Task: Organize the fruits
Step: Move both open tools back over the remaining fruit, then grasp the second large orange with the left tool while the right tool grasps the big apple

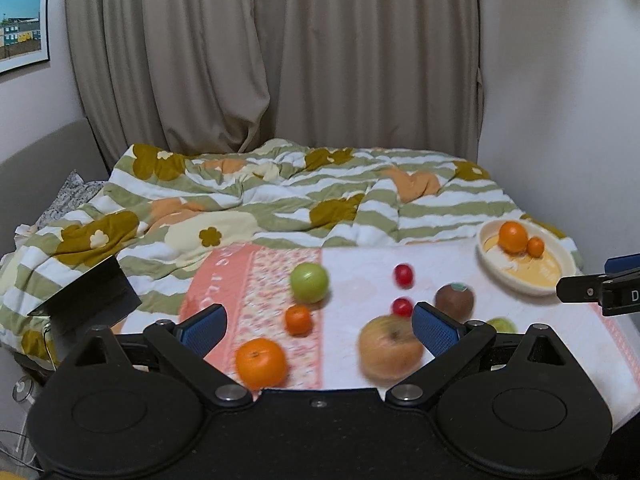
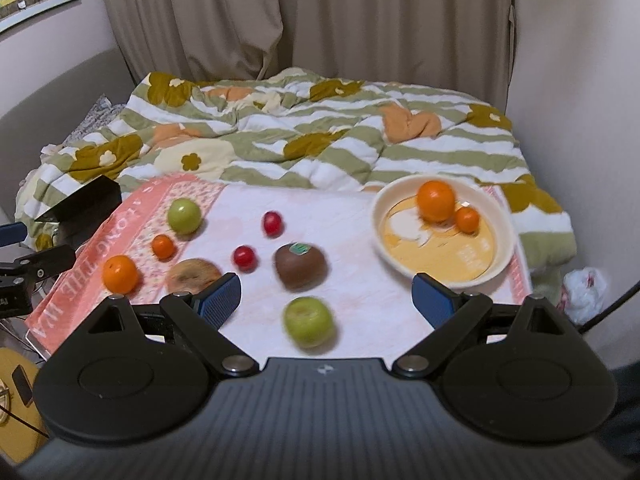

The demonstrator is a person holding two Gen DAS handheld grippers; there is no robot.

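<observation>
Loose fruit lies on a pink and white towel (image 2: 360, 224) spread on a bed. My left gripper (image 1: 320, 326) is open above a large orange (image 1: 261, 363), a small orange (image 1: 298, 320), a green apple (image 1: 309, 282) and a yellowish apple (image 1: 390, 354). My right gripper (image 2: 326, 300) is open and empty, with a second green apple (image 2: 309, 322) between its fingers and a kiwi (image 2: 301, 266) just beyond. Two red cherry tomatoes (image 2: 244, 257) (image 2: 272, 223) lie mid-towel. A cream bowl (image 2: 460, 256) at the far right holds a large orange (image 2: 436, 201) and a small one (image 2: 467, 219).
A striped flowered quilt (image 1: 280, 200) covers the bed behind the towel. A dark box (image 1: 90, 300) sits at the towel's left edge. Beige curtains (image 1: 280, 60) hang behind. The wall is close on the right, with a white plastic bag (image 2: 582, 288) below.
</observation>
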